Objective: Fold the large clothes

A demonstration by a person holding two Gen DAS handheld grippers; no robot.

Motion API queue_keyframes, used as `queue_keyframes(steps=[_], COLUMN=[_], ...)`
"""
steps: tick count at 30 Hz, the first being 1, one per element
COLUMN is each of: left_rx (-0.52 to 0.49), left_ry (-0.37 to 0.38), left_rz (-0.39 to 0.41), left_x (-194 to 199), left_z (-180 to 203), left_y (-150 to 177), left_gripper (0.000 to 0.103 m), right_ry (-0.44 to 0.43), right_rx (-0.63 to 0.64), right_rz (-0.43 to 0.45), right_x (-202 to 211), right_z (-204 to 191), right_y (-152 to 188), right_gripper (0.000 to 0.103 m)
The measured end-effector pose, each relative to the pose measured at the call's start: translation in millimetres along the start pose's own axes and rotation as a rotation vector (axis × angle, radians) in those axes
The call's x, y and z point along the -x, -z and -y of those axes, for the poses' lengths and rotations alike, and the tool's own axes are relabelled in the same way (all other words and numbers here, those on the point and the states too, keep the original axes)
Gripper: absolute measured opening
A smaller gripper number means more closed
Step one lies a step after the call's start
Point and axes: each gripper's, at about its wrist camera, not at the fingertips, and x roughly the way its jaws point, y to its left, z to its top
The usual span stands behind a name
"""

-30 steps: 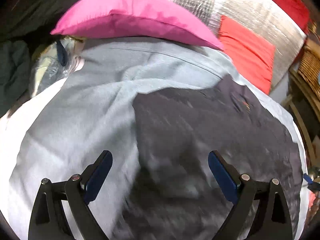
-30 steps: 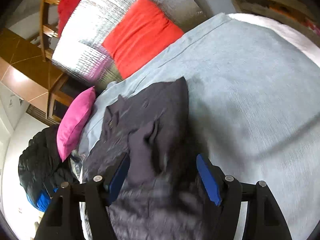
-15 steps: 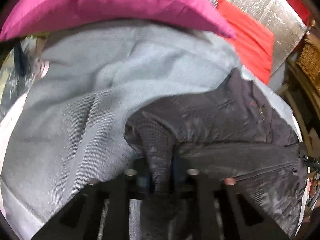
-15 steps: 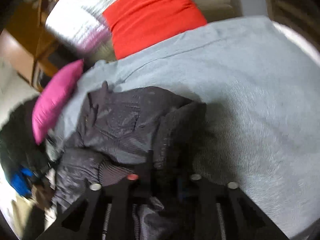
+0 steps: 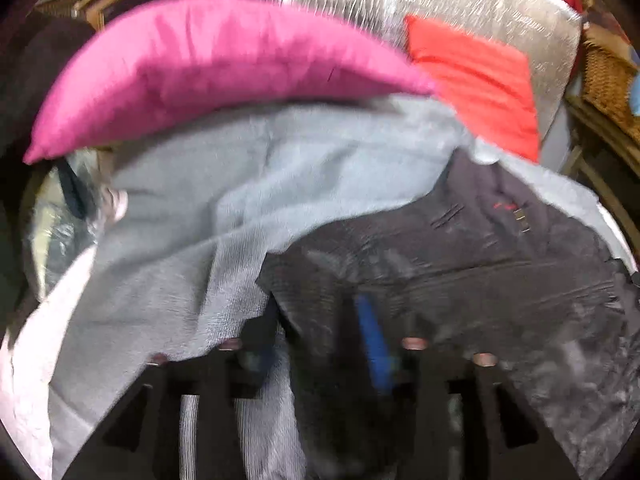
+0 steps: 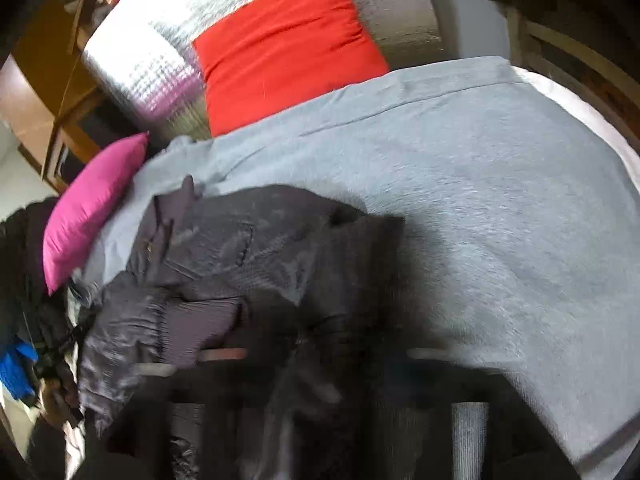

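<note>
Dark grey quilted fabric of the jacket [image 5: 460,264] is lying crumpled on the grey blanket [image 6: 500,200] covering the bed. Only the left wrist view is showing its small red logo and a clear plastic bag [image 5: 56,232] beside the blanket's edge; only the right wrist view is showing its ribbed cuff and a blue item [image 6: 16,368] off the bed's side. Both are taking in the pink pillow [image 5: 208,64] and the red cushion [image 6: 280,44] against a silver foil panel [image 6: 152,60]. Half a second earlier both grippers were pinched tight on jacket folds. Now the left gripper [image 5: 320,344] is standing part open and the right gripper [image 6: 320,356] wider, their jaws having just been opening; fabric is still lying between each pair, but blur is hiding whether the pads are pressing it.
</note>
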Motion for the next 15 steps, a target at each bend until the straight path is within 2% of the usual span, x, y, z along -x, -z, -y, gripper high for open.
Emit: queue_keyframes(steps=[3, 5, 6, 9, 11, 12, 13, 14, 15], left_rx=[-0.071, -0.093, -0.086, -0.083, -0.096, -0.111, -0.106, -0.083, -0.074], left_ry=[0.000, 0.011, 0.042, 0.130, 0.145, 0.135, 0.139, 0.133, 0.108], left_rz=[0.109, 0.148, 0.156, 0.110, 0.034, -0.095, -0.184, -0.183, -0.137], left_x=[39.9, 57.0, 63.4, 60.5, 41.0, 14.1, -2.8, -7.3, 2.6], left_z=[18.6, 30.3, 40.3, 67.7, 86.6, 98.3, 101.0, 101.3, 102.0], left_y=[4.3, 5.6, 7.6, 12.8, 25.2, 34.9, 44.0, 49.1, 48.6], left_gripper=[0.065, 0.069, 0.072, 0.073, 0.073, 0.073, 0.075, 0.075, 0.075], right_ry=[-0.016, -0.010, -0.057, -0.227, -0.276, -0.282, -0.238, -0.155, -0.130], right_rx=[0.019, 0.027, 0.034, 0.063, 0.078, 0.083, 0.085, 0.065, 0.031], right_rz=[0.075, 0.137, 0.153, 0.086, 0.029, -0.021, -0.061, -0.134, -0.143], right_x=[26.2, 47.4, 56.9, 51.6, 37.6, 21.7, 6.2, -17.9, -26.8], right_z=[-10.1, -20.2, -28.8, -65.8, -84.8, -91.9, -92.8, -87.3, -82.0], right_y=[4.7, 9.1, 11.6, 18.5, 26.8, 34.2, 39.2, 46.4, 51.9], right_gripper=[0.085, 0.084, 0.085, 0.084, 0.085, 0.084, 0.083, 0.081, 0.080])
